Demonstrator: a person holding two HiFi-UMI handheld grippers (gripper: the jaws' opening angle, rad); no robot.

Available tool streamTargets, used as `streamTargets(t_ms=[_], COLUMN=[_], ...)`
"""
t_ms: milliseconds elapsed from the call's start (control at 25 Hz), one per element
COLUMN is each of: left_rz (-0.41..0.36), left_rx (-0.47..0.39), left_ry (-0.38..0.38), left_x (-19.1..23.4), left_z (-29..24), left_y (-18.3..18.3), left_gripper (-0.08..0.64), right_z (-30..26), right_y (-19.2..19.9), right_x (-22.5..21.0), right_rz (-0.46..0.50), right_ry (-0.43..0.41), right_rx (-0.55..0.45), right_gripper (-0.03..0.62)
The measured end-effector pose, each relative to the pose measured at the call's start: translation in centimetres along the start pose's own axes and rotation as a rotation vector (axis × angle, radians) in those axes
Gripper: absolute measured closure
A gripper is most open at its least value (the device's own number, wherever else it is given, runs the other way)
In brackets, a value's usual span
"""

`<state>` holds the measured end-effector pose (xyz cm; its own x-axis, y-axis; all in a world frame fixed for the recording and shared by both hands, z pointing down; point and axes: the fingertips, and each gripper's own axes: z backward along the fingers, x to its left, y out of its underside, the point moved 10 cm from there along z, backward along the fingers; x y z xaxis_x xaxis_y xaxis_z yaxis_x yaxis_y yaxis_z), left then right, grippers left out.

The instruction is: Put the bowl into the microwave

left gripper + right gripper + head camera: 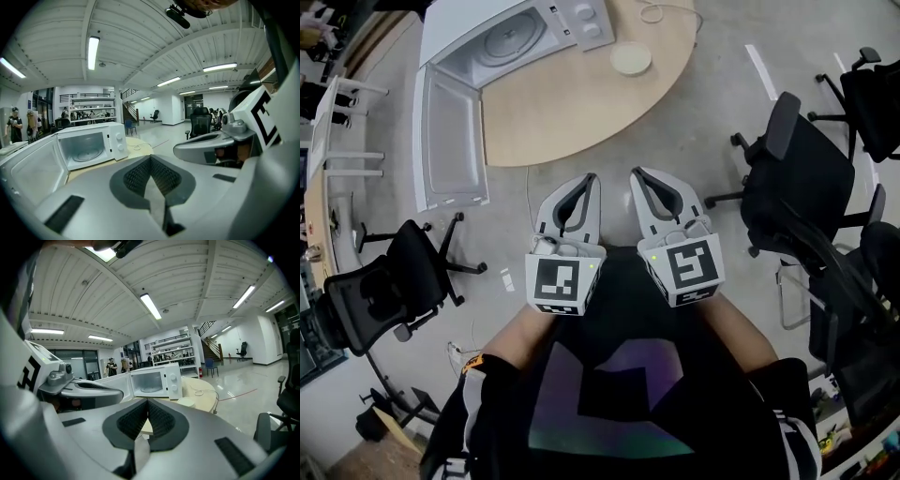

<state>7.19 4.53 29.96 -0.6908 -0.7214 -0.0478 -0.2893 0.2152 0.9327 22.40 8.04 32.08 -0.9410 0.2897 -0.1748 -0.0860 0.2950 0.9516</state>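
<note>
Head view: left gripper (592, 178) and right gripper (637, 172) side by side over the floor, off the near edge of the wooden table (581, 112). Both sets of jaws closed tip to tip, nothing between. Cream bowl (631, 59) on the tabletop near its far right edge, just right of the white microwave (516, 37), well apart from both jaws. Microwave door (450, 141) open, past the table's left edge. Only the right gripper view adds the bowl (186, 401); the left gripper view shows the turntable (86, 154). Office chairs (797, 178) flank the floor.
</note>
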Motion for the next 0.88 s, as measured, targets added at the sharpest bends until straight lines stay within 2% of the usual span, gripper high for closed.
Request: streamTargets(t_ms=[240,400,880], left_rz=[0.01,0.012,0.039], left_rx=[0.003,0.009,-0.003], left_ry=[-0.04,-0.039,0.053], left_x=[-0.5,-0.1,4.1], left_z=[-0.2,-0.5,-4.5], left_y=[-0.3,-0.1,-0.9], left_gripper=[0.515,0.515,0.515], right_z=[-0.1,-0.7,-4.9], right_y=[-0.1,0.0,-1.4], right_x=[-0.9,-0.9,-1.6], right_rz=[0.007,0.003,0.008], right_ry=[-0.035,-0.038,0.041], right_rx=[-0.005,0.005,0.065], right_gripper=[0.575,0.575,0.575])
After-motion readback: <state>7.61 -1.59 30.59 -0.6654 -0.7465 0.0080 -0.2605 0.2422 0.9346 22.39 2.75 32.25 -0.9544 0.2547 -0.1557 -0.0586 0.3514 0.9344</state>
